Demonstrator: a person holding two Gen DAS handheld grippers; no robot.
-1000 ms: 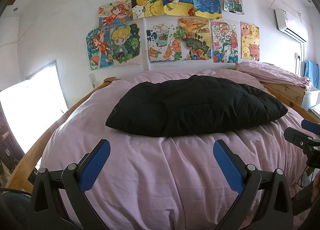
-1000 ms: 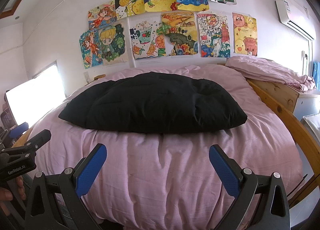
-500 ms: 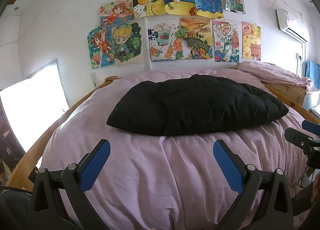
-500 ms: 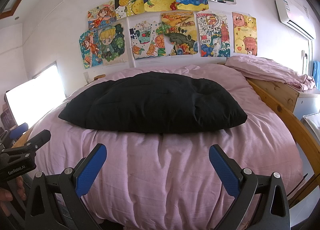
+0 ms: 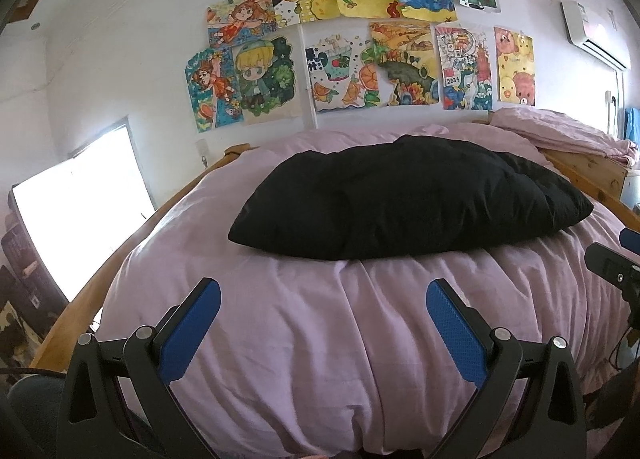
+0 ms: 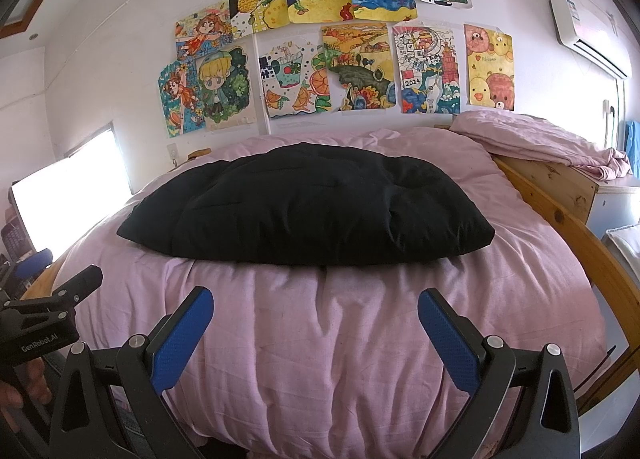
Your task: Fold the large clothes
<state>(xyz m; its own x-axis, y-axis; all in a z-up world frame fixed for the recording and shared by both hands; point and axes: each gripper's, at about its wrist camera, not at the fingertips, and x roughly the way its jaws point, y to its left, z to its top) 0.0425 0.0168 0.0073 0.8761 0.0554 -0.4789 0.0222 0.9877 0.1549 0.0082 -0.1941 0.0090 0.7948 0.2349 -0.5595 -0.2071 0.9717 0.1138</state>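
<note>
Ahead, black garment (image 5: 408, 195) on pink bedcover (image 5: 320, 339)

garment (image 5: 408, 195) on bed (image 5: 320, 323), drawings (image 5: 360, 39) behind

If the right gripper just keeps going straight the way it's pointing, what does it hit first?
Most likely the pink duvet, whose bulge fills the gap between the open right gripper fingers. The black padded garment lies farther along and slightly higher, so it would come second. Depth is hard to judge through the fisheye.
</note>
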